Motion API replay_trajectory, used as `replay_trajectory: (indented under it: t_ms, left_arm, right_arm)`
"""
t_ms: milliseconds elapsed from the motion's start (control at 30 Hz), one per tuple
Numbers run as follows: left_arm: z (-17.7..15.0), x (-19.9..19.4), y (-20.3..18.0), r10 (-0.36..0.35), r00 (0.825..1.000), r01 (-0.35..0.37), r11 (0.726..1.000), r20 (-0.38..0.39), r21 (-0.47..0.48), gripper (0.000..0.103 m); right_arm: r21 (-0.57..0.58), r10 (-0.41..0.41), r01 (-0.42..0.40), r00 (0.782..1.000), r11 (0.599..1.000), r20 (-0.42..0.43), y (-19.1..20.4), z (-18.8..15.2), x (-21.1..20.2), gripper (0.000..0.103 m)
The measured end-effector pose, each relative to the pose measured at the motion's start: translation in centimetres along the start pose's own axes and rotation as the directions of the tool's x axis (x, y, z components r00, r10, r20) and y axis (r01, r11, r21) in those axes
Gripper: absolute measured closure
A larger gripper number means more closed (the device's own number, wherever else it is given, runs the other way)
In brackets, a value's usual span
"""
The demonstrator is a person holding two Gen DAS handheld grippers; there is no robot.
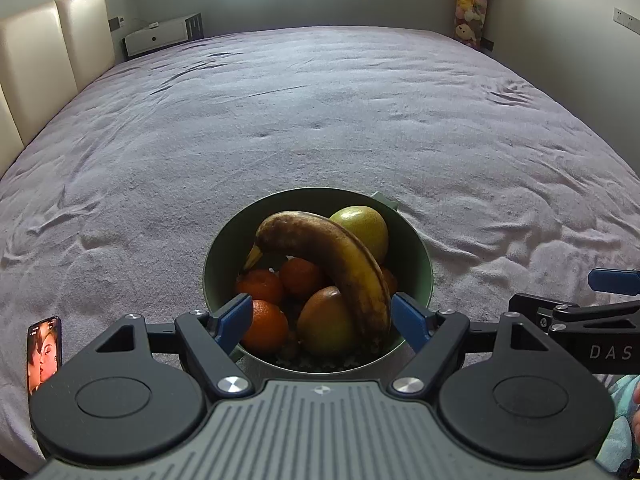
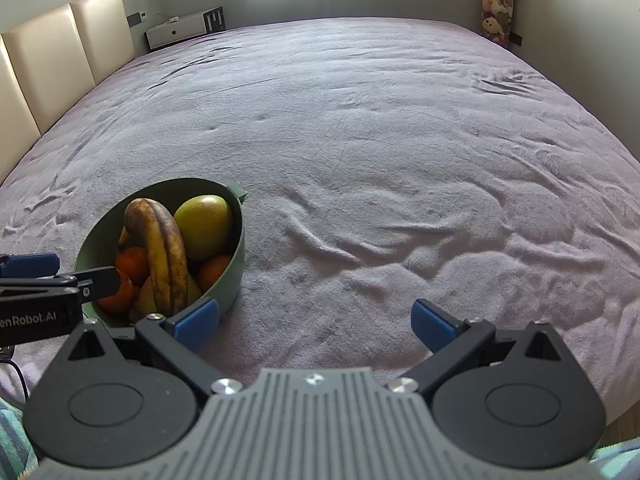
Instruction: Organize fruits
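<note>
Both grippers stand wide apart, holding nothing: left gripper (image 1: 322, 320) straddles the green bowl (image 1: 224, 240) over its banana (image 1: 348, 256); right gripper (image 2: 316, 322) is beside the bowl, over the bedcover (image 2: 360, 140).

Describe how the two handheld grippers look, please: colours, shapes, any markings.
Both the left gripper and the right gripper have blue fingertip pads, black angular links with silver screws, round black discs and a ribbed grey body. White lettering marks their sides.
</note>
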State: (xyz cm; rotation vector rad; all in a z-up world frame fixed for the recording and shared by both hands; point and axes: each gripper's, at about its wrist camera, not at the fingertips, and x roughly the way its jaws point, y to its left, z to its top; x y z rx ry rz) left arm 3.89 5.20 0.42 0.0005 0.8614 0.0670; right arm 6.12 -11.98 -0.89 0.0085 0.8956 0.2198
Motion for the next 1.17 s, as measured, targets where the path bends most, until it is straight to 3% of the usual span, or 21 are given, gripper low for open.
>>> replay_trajectory:
  t_ms: [1167]
  left_arm:
    - [0.08,-0.52,-0.09,0.013,1.0,-0.013,1.0,0.022,0.015,0.011]
  right_arm:
    - [-0.005,0.003,-0.003,1.0,1.0,-0.009,0.17,-0.21,0.28,0.004]
